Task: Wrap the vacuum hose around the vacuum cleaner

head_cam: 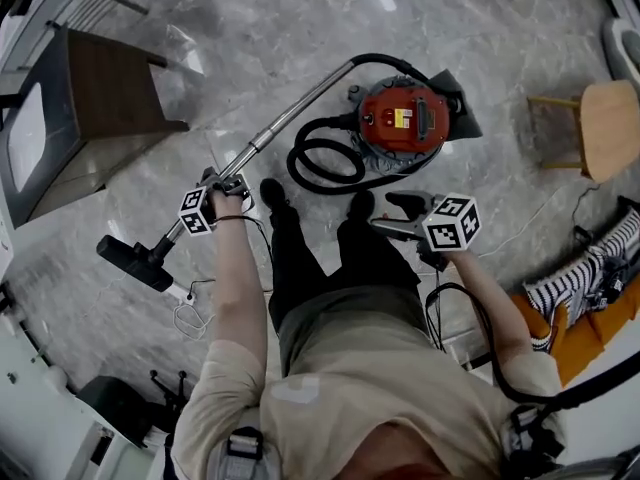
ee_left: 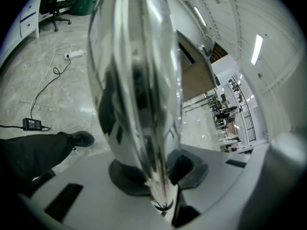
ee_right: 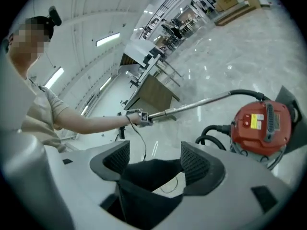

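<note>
Head view: the round red vacuum cleaner (head_cam: 403, 118) sits on the glossy marbled floor (head_cam: 480, 28), ahead of the person's feet. Its ribbed black hose (head_cam: 322, 158) lies in loose loops just beside it, on its left. The slim metal wand (head_cam: 290, 118) runs slantwise from above the cleaner down-left to the black floor nozzle (head_cam: 135, 260). The left gripper (head_cam: 232, 181) pinches the wand on its lower half; the right gripper (head_cam: 395, 218) hangs near the cleaner.

Left gripper view: the mirror-bright wand (ee_left: 139, 80) stands lengthwise along the left gripper (ee_left: 153, 171), its dark pads pressed on it.

Right gripper view: the right gripper (ee_right: 156, 159) is spread and holds nothing; a black trouser leg (ee_right: 148, 176) shows beyond the gap. The cleaner (ee_right: 261, 126) lies to the right.
</note>
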